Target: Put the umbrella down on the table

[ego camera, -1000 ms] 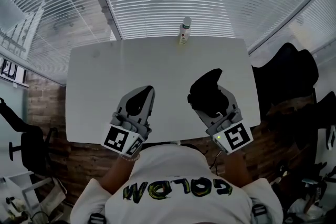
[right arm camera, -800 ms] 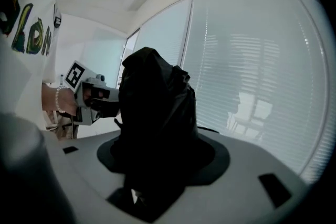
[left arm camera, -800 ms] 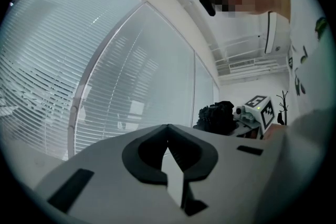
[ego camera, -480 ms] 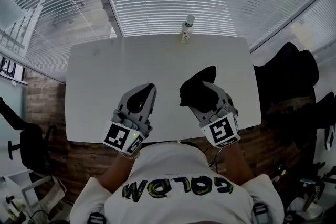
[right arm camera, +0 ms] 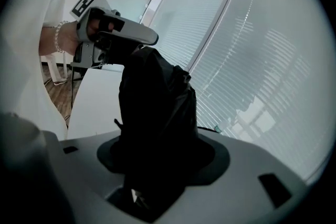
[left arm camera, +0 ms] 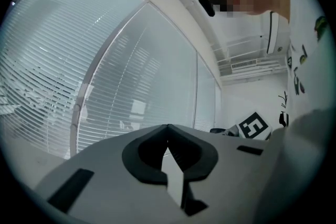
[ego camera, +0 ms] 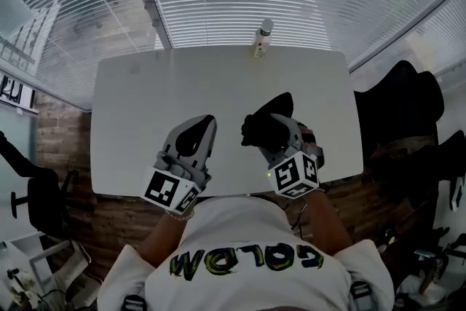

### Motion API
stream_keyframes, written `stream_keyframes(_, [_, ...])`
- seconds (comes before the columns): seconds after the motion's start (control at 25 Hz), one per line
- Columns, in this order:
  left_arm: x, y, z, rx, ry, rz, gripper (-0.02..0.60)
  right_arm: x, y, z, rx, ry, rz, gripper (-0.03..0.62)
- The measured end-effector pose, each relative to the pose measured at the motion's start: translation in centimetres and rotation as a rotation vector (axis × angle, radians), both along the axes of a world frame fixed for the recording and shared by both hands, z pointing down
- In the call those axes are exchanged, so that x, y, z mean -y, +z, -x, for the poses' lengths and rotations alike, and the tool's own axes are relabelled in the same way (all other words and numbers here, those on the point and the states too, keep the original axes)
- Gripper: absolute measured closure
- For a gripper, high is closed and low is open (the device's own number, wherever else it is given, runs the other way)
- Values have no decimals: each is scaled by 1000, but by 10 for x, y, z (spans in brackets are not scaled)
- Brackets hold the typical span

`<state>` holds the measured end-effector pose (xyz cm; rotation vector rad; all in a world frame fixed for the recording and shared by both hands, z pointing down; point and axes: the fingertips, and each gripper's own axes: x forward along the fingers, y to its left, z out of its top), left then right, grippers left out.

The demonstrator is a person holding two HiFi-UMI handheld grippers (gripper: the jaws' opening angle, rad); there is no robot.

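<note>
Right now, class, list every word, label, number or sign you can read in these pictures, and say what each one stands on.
"GOLD": large letters across the person's shirt, seen upside down from the head view; this reading is unsure and the other letters are unclear.
Label on the bottle at the table's far edge: too small to read.
Left marker cube and right marker cube: black-and-white square patterns only, no words.
Nothing else readable.

The umbrella (ego camera: 262, 129) sits in the right gripper (ego camera: 280, 129), above the near half of the table (ego camera: 145, 98), with the left gripper (ego camera: 207, 124) close on its left. A bottle (ego camera: 261, 38) stands well ahead of both, at its far edge
</note>
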<state>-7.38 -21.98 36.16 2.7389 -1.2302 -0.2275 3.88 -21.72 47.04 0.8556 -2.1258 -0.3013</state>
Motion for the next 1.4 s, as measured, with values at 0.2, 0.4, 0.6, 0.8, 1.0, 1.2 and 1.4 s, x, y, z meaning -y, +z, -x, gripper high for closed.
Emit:
stream_keyframes(0.2, [2,3,2,0,-2,7,570,4,21,3,-71,-15,15,347])
stream_keyframes(0.4, [1,4,1,-1,-3,9,571,7,41,1,-141,-24,31,347])
stream_keyframes(0.6, [1,5,0,3,-6,11,571,12,65,-4,-200,-33,60,346])
stream_keyframes(0.8, [-1,6,1,3,-11,17,571,14,85,-4,-257,-49,81,345])
stream_keyframes(1.0, [-2,8,4,1,-15,20,571,14,106,-1,-302,-77,106,346])
stream_keyframes(1.2, [-4,7,4,1,-18,19,571,15,127,-1,-354,-102,123,347])
stream_keyframes(1.4, [-6,9,5,4,-20,23,571,17,144,-1,-390,-119,144,347])
